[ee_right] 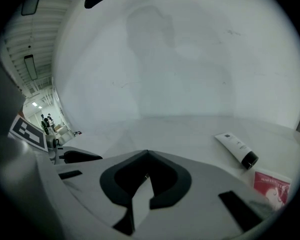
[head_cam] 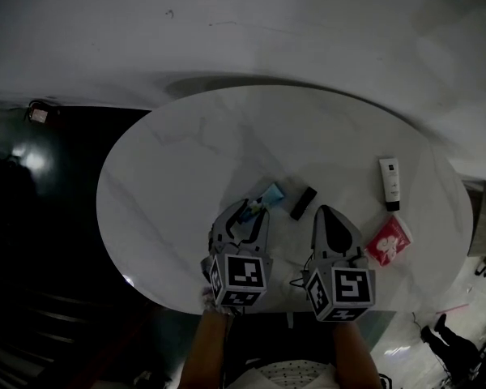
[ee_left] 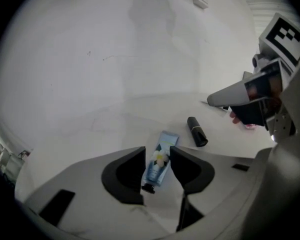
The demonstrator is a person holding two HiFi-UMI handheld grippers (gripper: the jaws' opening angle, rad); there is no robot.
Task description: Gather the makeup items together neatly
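A light-blue tube point(head_cam: 267, 194) printed with a white flower was laid flat on the table point(head_cam: 170, 177), its black cap toward the near edge. A black lipstick point(head_cam: 303, 203) was laid just to its right, not touching it. Well apart, at the right side, a white tube point(head_cam: 390, 181) with a black cap was laid flat, and a red sachet point(head_cam: 389, 241) was placed near that cap.

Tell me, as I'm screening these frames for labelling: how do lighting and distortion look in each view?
Head view: dim, nearly black at left; the white table is the brightest part. Left gripper view: fisheye bending, black corners; the blue tube shows sharp. Right gripper view: same bending; the white tube is clear.
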